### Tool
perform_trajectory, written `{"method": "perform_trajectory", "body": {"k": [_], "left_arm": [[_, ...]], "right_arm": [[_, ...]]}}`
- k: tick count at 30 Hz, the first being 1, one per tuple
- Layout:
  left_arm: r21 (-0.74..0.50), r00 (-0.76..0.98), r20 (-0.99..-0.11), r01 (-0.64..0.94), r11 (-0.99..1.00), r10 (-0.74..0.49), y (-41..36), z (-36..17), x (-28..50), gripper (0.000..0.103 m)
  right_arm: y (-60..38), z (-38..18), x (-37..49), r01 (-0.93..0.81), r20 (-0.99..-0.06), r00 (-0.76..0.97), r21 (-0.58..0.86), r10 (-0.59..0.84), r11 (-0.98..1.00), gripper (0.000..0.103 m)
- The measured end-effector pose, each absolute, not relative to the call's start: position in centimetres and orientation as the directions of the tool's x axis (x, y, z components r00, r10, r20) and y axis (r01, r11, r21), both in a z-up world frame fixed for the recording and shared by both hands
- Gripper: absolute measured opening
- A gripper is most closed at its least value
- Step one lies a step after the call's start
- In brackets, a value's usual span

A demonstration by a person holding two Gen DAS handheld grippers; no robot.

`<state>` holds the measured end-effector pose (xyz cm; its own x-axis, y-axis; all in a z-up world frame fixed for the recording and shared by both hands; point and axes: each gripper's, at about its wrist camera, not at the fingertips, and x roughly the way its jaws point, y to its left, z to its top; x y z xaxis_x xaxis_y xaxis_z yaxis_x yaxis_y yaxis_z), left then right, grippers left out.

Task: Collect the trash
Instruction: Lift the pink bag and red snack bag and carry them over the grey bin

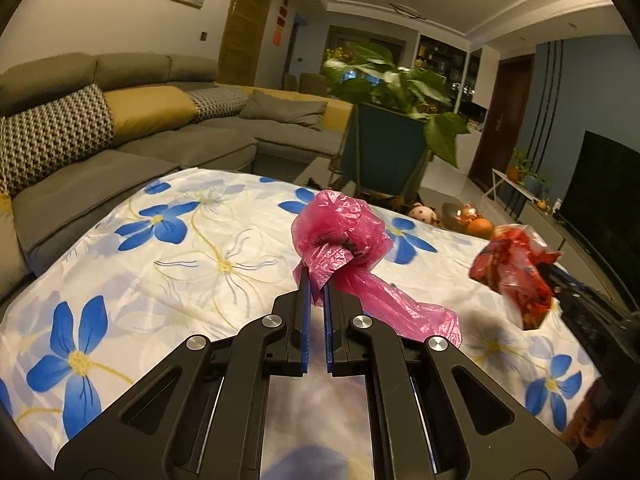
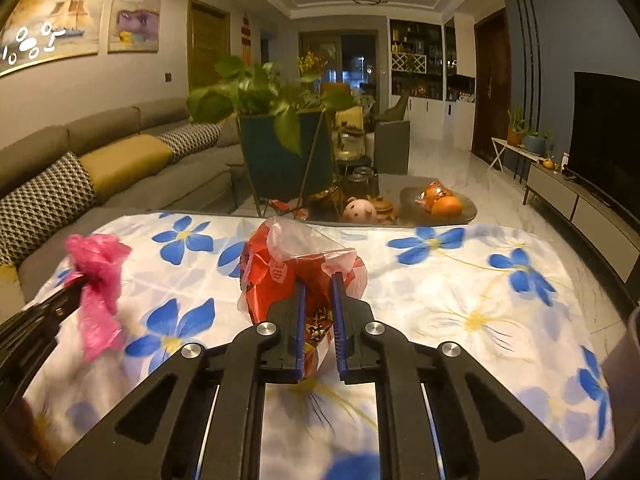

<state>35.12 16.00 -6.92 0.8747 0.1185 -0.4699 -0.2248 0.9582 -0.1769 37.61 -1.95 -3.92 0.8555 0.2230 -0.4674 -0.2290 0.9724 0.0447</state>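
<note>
A crumpled pink plastic bag (image 1: 340,236) hangs above the flowered tablecloth (image 1: 160,248), with my left gripper (image 1: 316,280) shut on its knotted neck. The same pink bag (image 2: 98,276) shows at the left of the right wrist view, held by the left gripper (image 2: 78,284). A red and clear snack wrapper (image 2: 296,268) is pinched between the blue pads of my right gripper (image 2: 319,284), lifted off the cloth. In the left wrist view that red wrapper (image 1: 516,276) hangs at the right with the right gripper (image 1: 554,276) behind it.
A teal planter with a leafy plant (image 2: 276,160) stands past the table's far edge. Beside it lie a pink pig toy (image 2: 360,210) and a dish of oranges (image 2: 440,200). A grey sofa (image 1: 120,152) runs along the left. A TV (image 2: 604,136) stands at right.
</note>
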Motion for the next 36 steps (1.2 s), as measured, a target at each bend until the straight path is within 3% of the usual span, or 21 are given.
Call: {"method": "perform_trajectory", "body": {"k": [17, 36], "left_arm": [[-0.099, 0.901, -0.433, -0.025, 0.995, -0.02, 3.6, -2.8, 29.7, 0.005], [-0.043, 0.888, -0.395, 0.237, 0.971, -0.234, -12.2, 0.0, 25.5, 0.005]], "right_arm": [[-13.3, 0.2, 25.7, -0.181, -0.369, 0.906, 0.105, 0.207, 0.978, 0.013], [-28.0, 2.5, 17.2, 0.051, -0.295, 0.955, 0.142, -0.007, 0.989, 0.013]]}}
